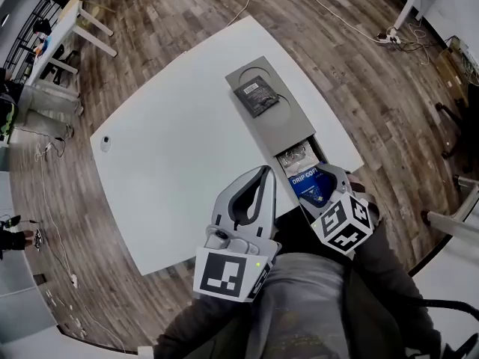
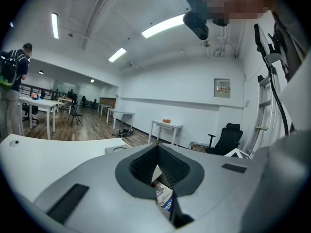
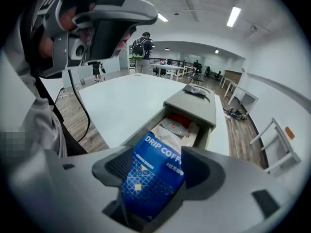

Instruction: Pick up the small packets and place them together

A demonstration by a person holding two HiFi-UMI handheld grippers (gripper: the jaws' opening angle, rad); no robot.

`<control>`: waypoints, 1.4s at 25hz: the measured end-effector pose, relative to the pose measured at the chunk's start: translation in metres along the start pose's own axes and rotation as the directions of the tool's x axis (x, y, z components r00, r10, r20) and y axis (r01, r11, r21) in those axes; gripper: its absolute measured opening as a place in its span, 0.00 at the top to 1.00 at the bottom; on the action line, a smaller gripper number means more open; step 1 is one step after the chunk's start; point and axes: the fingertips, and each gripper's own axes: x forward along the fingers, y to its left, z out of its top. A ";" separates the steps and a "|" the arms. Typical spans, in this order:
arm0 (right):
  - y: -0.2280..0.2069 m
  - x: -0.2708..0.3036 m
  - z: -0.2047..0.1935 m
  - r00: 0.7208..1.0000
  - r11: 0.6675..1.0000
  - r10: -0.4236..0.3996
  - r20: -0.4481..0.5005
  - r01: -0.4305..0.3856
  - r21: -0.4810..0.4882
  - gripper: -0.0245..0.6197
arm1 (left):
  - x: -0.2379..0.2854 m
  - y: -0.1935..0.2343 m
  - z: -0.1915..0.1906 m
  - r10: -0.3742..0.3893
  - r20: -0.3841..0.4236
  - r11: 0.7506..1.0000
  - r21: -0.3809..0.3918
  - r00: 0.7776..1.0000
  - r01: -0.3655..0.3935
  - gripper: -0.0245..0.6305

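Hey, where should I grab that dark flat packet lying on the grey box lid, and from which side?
I'd take the dark flat packet by its near edge, coming steeply from above with the left gripper; it lies flat on the grey box lid, so only an edge can be pinched.

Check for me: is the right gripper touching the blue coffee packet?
Touching. In the right gripper view, the right gripper has its fingers pressed against both sides of the blue coffee packet.
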 end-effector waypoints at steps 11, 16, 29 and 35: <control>0.003 0.017 -0.016 0.985 0.993 0.014 -0.172 -0.034 -0.110 0.45 | -0.002 0.009 -0.003 0.032 0.000 0.999 -0.014 0.999 -0.032 0.96; 0.001 0.018 -0.018 0.977 0.990 0.004 -0.212 -0.034 -0.138 0.46 | 0.002 0.012 -0.007 0.036 -0.015 0.999 -0.027 0.999 -0.036 0.96; 0.002 0.017 -0.014 0.974 0.976 -0.042 -0.221 -0.007 -0.215 0.79 | 0.006 0.014 -0.005 0.028 -0.009 0.999 -0.033 1.000 -0.028 0.96; 0.000 0.016 -0.013 0.977 0.978 -0.044 -0.208 -0.001 -0.209 0.96 | 0.005 0.016 -0.006 0.025 -0.004 0.999 -0.037 1.000 -0.025 0.96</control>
